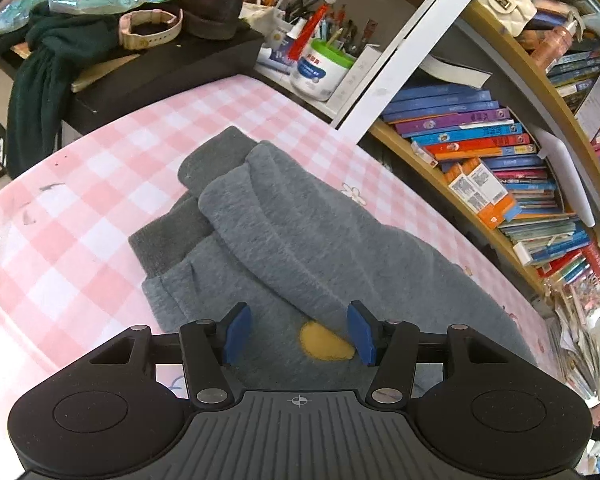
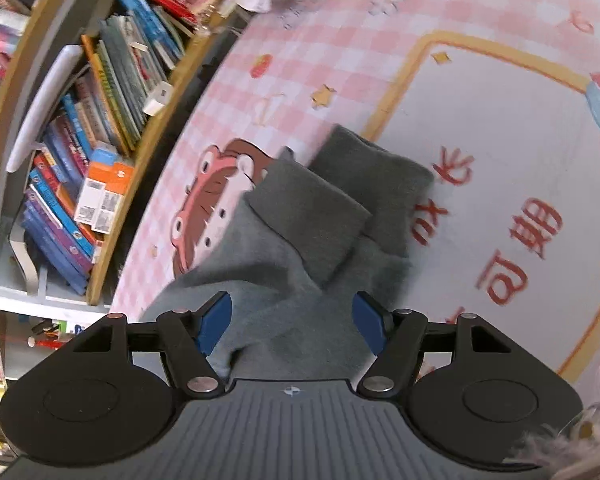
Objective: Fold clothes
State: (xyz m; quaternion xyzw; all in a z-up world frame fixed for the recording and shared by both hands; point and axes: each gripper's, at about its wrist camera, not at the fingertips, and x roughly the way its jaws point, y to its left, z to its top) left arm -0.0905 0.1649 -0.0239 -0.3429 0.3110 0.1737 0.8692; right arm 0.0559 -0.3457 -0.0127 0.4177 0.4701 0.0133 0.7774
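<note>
Lying rumpled on the pink checked table cover, the grey fleece garment has ribbed cuffs folded inward, with bare cloth around them. Both left tongs and right tongs hover spread, empty, above it; a bookshelf borders the table.

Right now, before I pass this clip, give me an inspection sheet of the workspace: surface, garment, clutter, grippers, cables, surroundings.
Surface: pink checked mat with cartoon prints and a yellow-framed white panel.
Job's things: grey sweatshirt lying on the mat, sleeves with darker cuffs folded over the body; yellow patch showing.
Clutter: dark green cloth, pen holders and a white tub beyond the mat.
Grippers: left gripper open over the sweatshirt; right gripper open over it, holding nothing.
Cables: nothing seen.
Surroundings: bookshelf packed with books beside the mat.
</note>
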